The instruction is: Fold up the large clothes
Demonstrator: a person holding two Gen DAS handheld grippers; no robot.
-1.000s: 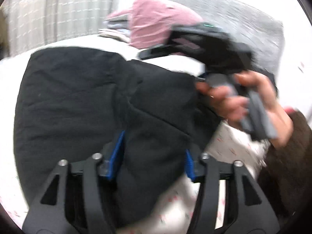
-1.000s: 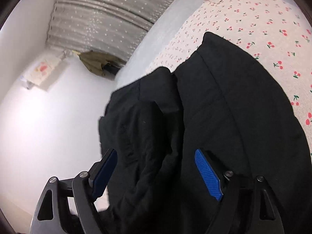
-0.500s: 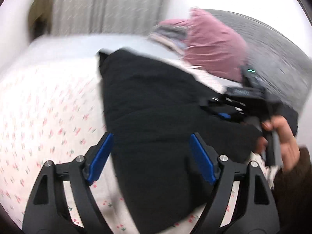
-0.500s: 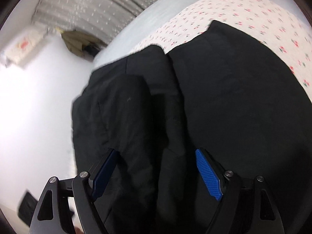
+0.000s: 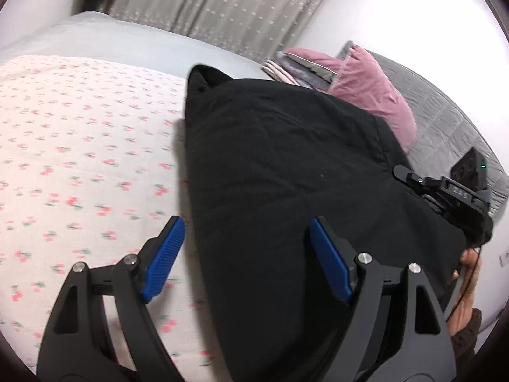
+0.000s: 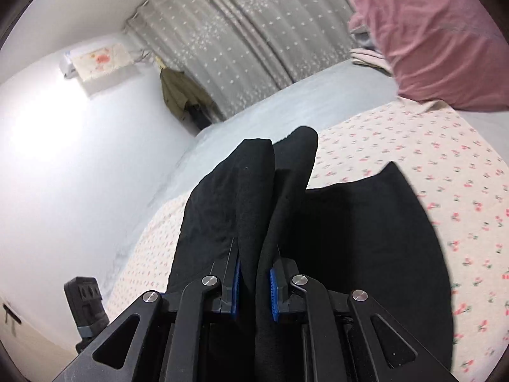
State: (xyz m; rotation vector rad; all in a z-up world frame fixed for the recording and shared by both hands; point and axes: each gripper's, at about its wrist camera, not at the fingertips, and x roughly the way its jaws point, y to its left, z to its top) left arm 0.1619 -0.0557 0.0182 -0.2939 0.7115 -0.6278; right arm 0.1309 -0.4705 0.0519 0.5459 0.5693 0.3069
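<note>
The black garment (image 5: 286, 175) lies on the cherry-print sheet (image 5: 79, 159) of the bed, its bulk spread flat to the right in the left wrist view, one corner pointing far toward the curtain (image 5: 222, 9); the left gripper (image 5: 245, 254) hangs over its near left edge with jaws spread wide, gripping nothing, the left pad above the sheet and the right pad above the cloth; the right gripper (image 6: 254, 286) has its jaws drawn narrow, pinched on a raised fold of the garment (image 6: 248, 197), which stands up between the blue pads and rises away from the flat part lying to the right; a pink pillow (image 6: 439, 38) sits at the far right of the bed; an olive coat (image 6: 178, 95) hangs by the curtain.
</note>
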